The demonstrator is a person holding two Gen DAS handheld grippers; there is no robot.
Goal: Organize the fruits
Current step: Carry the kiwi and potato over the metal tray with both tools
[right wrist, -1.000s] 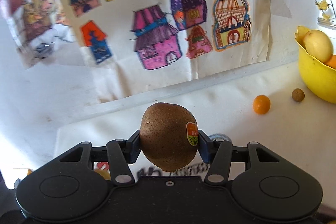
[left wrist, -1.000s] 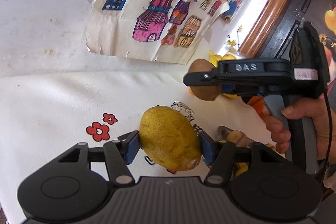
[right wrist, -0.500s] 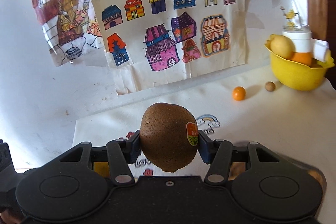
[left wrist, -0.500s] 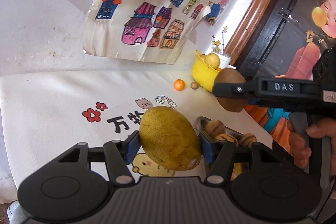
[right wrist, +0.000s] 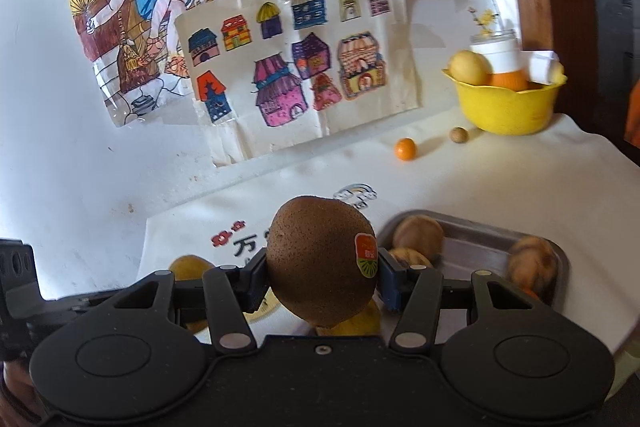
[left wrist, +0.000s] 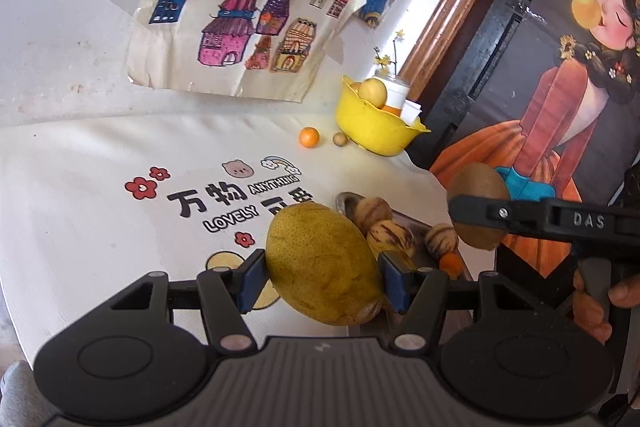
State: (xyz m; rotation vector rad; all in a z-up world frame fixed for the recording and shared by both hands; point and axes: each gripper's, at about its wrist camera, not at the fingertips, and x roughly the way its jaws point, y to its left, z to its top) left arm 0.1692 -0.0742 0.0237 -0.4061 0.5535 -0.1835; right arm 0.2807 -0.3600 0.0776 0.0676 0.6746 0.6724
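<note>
Fruit count: one yellow-green pear (left wrist: 323,263) pinched in left gripper (left wrist: 322,277), one brown fuzzy kiwi (right wrist: 320,263) pinched in right gripper (right wrist: 322,279), three striped melons (left wrist: 390,235) on metal tray (right wrist: 480,247).

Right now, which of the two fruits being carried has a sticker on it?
The brown kiwi in the right tool; it bears a red and green sticker. The yellow pear in the left tool shows none.
</note>
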